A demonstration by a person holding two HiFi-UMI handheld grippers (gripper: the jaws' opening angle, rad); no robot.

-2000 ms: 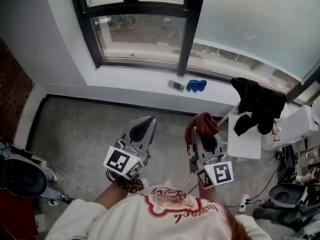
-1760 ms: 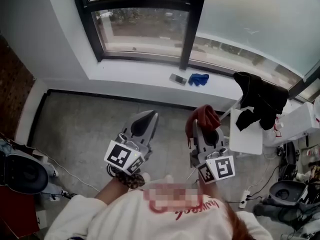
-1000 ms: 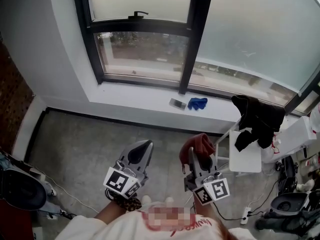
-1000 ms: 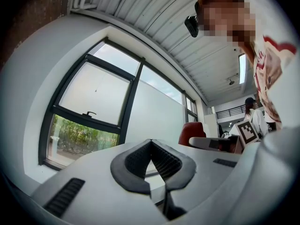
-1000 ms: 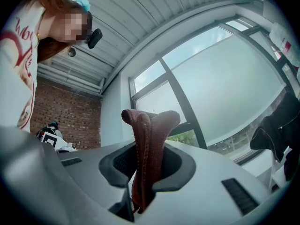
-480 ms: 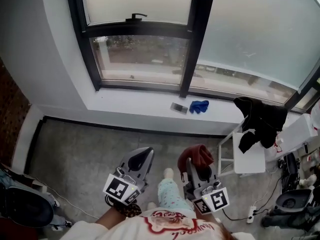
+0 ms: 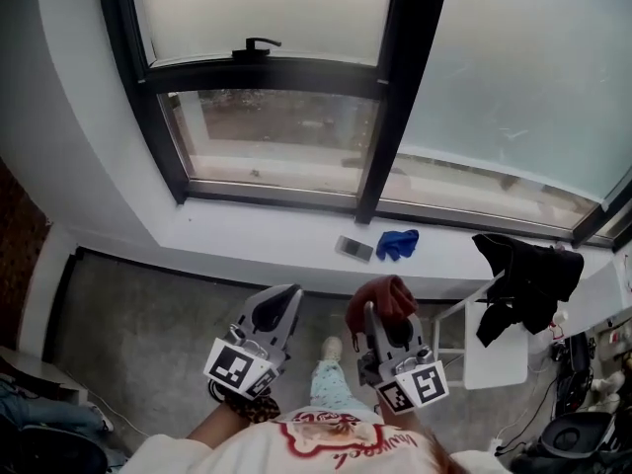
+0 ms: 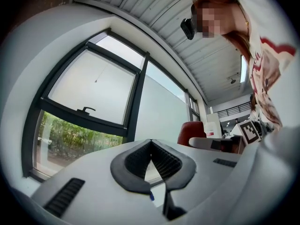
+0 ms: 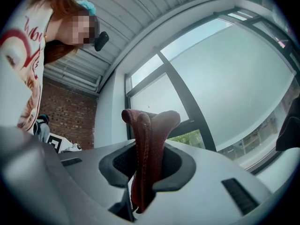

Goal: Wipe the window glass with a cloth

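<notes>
Nearest me: left gripper (image 7: 280, 302) and right gripper (image 7: 383, 316) side by side, low over the grey floor (image 7: 138, 304), both pointed forward. Below and between them, a leg in pale patterned trousers (image 7: 331, 388).

Left jaws together, pads meeting at the tips, nothing between them. Right jaws clamped on the dark red cloth (image 9: 149, 139). It is folded in the bite, with a rounded bunch standing up past the tips and a tail hanging down behind the pads. In the head view the bunch sits on the right gripper's nose, well apart from the window (image 7: 523, 77).

Next out: white windowsill (image 7: 247, 233). On it lies a small flat grey object (image 7: 354, 249). Just beside that, on the right, is a crumpled blue item (image 7: 398, 244) — cannot tell whether glove or rag. Right of the grippers stands a white stool (image 7: 489, 349) with a black garment (image 7: 523, 279) draped over its far side.

Farthest: the window's black frame (image 7: 395, 97). The lower left pane (image 7: 276, 146) is clear, with ground showing outside. The pane above it (image 7: 267, 13) is frosted, with a black handle (image 7: 252, 44) on the crossbar. The large right pane is frosted too — faint marks low on it.
</notes>
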